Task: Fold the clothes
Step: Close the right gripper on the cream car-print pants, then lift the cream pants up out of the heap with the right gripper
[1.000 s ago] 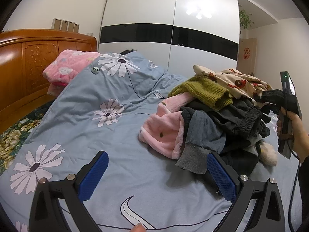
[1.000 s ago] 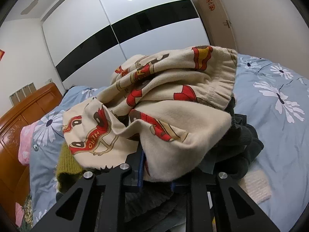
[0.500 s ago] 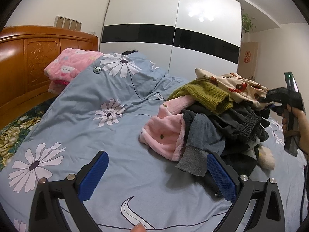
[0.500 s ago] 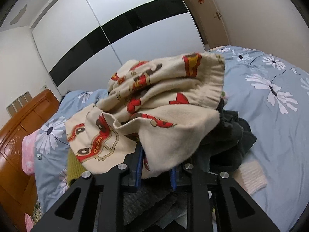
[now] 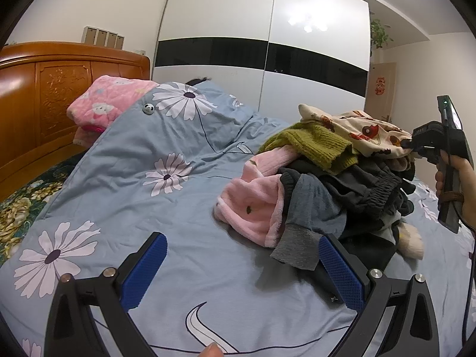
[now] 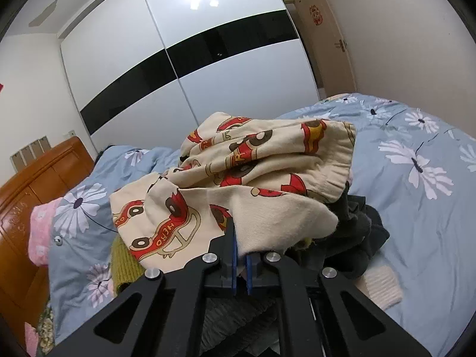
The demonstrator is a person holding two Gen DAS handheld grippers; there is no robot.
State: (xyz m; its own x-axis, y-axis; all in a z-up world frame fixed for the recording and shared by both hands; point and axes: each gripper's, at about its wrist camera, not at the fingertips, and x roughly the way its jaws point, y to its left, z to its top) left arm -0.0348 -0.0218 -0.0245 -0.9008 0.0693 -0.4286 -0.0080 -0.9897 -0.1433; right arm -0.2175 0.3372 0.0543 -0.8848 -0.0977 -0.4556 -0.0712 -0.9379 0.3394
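While right gripper (image 6: 241, 255) pinches soft cream car-print garment (image 6: 267, 178), chunky olive knit (image 5: 318, 145) beneath.

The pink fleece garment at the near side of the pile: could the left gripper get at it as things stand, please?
Probably yes: the left gripper is open, the pink fleece garment lies exposed just ahead, with only bare duvet between.

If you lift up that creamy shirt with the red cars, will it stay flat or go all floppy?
Probably floppy: the car-print garment already lies crumpled in soft folds on the clothes pile. The right gripper is shut on just one edge, so the rest would likely hang down. It looks fleecy, so it should not slip out easily.
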